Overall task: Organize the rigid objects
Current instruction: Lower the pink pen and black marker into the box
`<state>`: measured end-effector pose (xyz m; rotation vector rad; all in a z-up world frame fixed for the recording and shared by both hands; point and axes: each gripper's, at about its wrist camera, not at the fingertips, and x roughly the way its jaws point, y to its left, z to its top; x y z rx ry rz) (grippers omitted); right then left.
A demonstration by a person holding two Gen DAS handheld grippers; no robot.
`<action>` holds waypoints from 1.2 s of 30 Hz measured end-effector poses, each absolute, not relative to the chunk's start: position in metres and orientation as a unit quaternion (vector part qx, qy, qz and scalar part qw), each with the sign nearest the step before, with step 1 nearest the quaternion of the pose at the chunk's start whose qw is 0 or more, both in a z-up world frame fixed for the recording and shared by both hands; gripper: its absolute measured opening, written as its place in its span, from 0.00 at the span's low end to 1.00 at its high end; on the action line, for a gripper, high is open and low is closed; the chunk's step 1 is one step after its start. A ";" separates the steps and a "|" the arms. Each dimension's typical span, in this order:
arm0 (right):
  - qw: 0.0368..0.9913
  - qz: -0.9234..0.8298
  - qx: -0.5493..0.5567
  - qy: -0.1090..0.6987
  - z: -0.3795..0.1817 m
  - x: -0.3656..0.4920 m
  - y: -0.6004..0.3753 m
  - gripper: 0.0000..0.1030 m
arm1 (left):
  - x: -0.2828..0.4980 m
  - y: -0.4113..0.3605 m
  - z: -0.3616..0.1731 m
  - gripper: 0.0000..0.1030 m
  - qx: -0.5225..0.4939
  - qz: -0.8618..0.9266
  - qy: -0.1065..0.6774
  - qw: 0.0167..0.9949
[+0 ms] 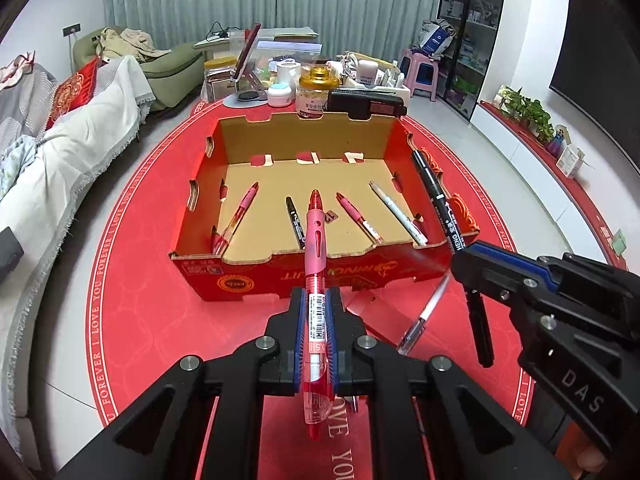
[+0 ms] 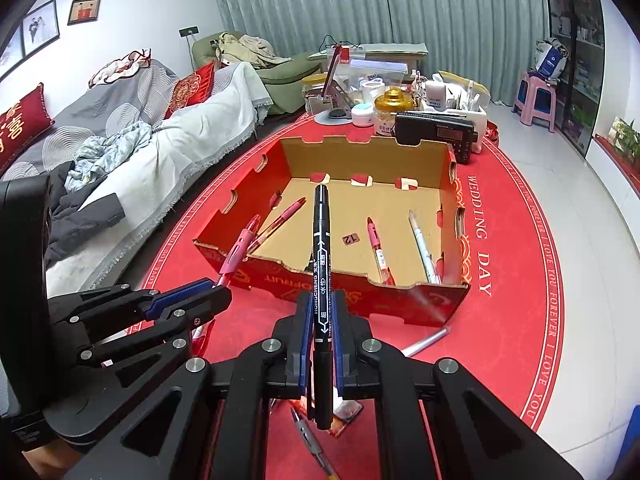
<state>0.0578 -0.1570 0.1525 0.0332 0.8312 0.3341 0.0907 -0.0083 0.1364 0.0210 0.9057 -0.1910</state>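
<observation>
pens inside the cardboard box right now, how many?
4 on the floor of the red cardboard box: pink-grip pen at left, black marker, second pink-grip pen, white pen at right. The near wall may hide others.

Mat (image 2: 516, 240) under grippers: "WEDDING DAY", rim "I LOVE YOU FOREVER". Black marker (image 2: 322, 280) in right gripper (image 2: 322, 312): "HONGCHENG". Red pen (image 1: 316, 280) in left gripper (image 1: 316, 312): "0.5". Box (image 2: 400, 304) ahead: tag "12" on floor. Right gripper body: "DAS".
</observation>
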 end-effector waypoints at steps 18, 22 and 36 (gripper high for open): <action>0.900 0.152 0.024 0.408 0.159 0.095 -0.161 0.10 | 0.126 -0.002 0.138 0.10 0.001 -0.087 0.444 0.892; 0.900 0.151 0.024 0.409 0.161 0.101 -0.161 0.10 | 0.135 -0.001 0.141 0.10 -0.001 -0.087 0.442 0.893; 0.892 0.138 0.038 0.430 0.158 0.149 -0.166 0.10 | 0.184 0.003 0.133 0.10 -0.018 -0.093 0.473 0.876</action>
